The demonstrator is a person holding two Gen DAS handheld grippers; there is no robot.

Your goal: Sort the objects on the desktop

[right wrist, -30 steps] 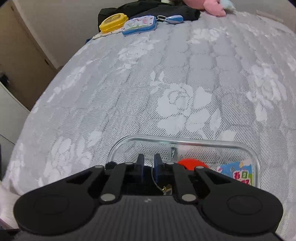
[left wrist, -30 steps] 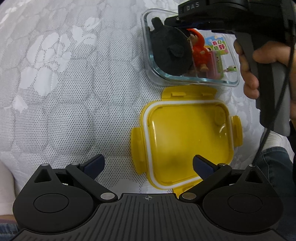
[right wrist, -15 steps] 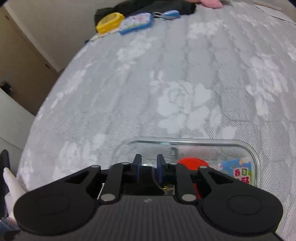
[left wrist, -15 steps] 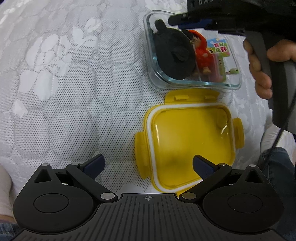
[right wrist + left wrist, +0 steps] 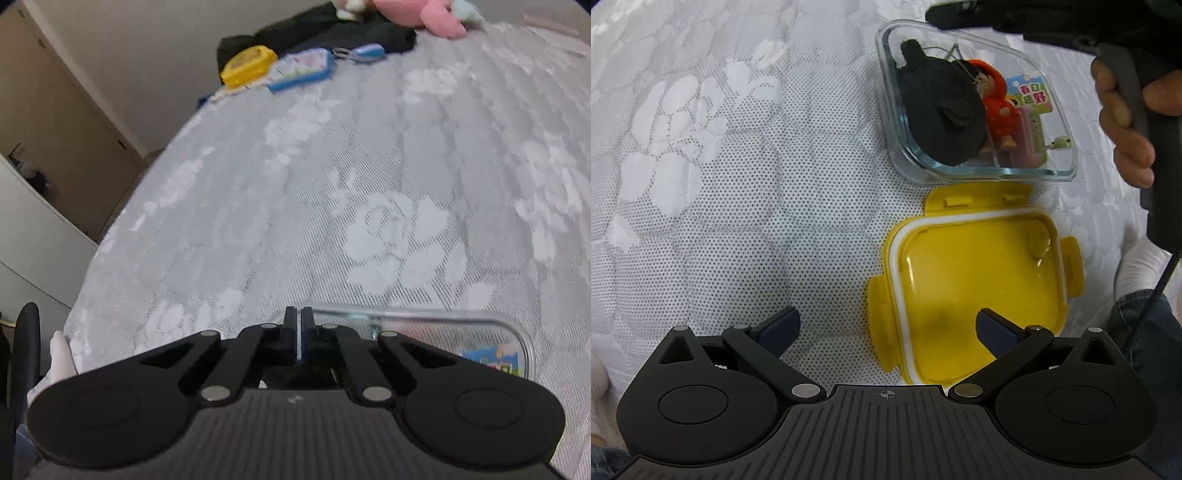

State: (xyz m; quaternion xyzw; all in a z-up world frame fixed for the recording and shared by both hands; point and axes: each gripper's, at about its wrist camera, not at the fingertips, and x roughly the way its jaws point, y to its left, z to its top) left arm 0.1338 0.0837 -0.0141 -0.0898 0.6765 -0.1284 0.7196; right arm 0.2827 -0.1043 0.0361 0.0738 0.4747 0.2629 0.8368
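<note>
Yellow plastic catches the eye first: a snap-on lid point(image 5: 975, 295) lies flat on the white lace-patterned bed cover point(image 5: 738, 166), just beside a clear glass container point(image 5: 1067, 122) whose near rim almost meets the lid's top tab. Inside the container sit a black plush toy point(image 5: 938, 110), a little figure in an orange hood point(image 5: 995, 99) and a colourful printed card point(image 5: 1032, 94), packed close together. The left gripper point(image 5: 886, 328) hangs over the lid's near edge with its jaws spread wide and nothing between them. The right gripper point(image 5: 299, 332), gripped by a hand point(image 5: 1126, 110), is above the container's far side; its jaws have just been closing and are now clenched together on nothing. At the bed's far end lie a yellow case point(image 5: 249, 64), a blue pouch point(image 5: 301, 68) and dark clothing point(image 5: 332, 33)
</note>
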